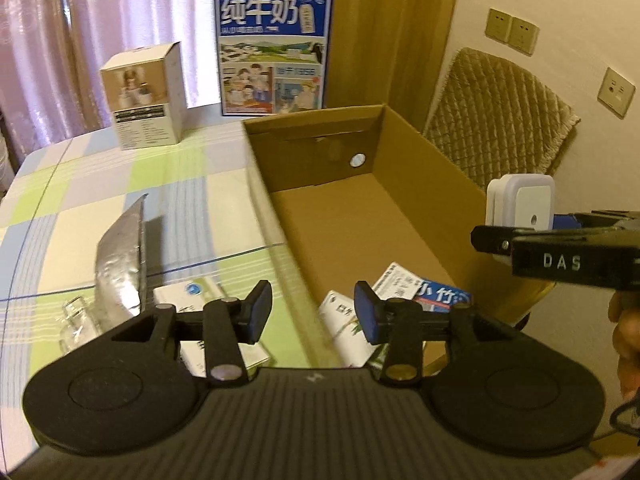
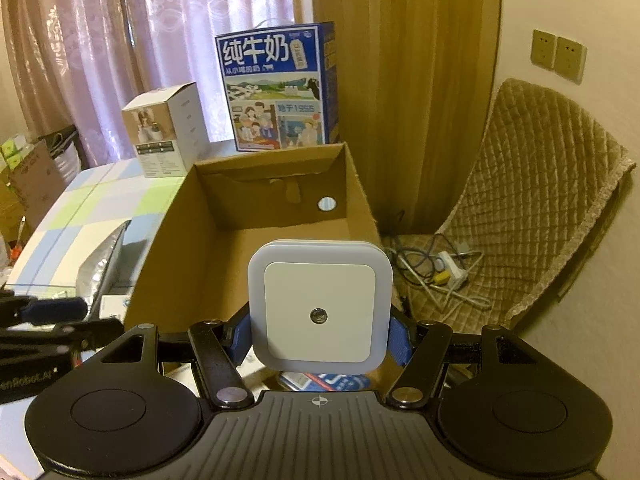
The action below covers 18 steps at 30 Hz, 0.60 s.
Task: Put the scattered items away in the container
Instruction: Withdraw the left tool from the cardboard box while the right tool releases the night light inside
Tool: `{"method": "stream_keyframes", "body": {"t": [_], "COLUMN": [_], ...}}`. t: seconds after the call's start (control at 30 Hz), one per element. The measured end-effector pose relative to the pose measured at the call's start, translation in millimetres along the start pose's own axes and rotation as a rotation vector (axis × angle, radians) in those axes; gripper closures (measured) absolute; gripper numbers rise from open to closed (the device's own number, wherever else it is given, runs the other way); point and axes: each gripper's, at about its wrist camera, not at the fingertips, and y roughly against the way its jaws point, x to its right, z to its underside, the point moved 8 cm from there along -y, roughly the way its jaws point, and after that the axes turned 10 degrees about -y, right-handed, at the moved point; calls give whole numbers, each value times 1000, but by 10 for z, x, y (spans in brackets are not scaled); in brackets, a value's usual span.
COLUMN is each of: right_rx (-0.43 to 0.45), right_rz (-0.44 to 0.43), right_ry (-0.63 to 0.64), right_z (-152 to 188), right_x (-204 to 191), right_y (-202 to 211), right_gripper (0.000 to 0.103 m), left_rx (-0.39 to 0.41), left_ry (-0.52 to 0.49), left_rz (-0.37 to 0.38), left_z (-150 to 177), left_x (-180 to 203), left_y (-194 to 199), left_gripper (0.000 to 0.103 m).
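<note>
Night light (image 2: 320, 312) upright, square face toward camera, clamped in right tongs (image 2: 320, 338)

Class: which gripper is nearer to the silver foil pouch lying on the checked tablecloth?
Left. The left gripper hangs open just right of the silver foil pouch, at the cardboard box's left wall. The right gripper, shut on the white night light, is across the box.
</note>
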Motion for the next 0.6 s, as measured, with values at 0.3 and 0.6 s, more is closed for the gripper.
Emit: {"method": "stream_keyframes", "body": {"t": [0.3,0.6], "right_rx": [21,-11], "right_rz": [-20,-9], "right_ry": [-41,-34], "right_z": [-12,157], "right_x": [-26,-64], "right_y": [42,221], "right_gripper": [26,23], "left_rx": [-1,11], "left_ry": [36,58], "left_rz": [-27,-44], "left_z": [172,355], "left_x": [-170,-228], "left_y": [110,349], "left_gripper": [45,34]}}
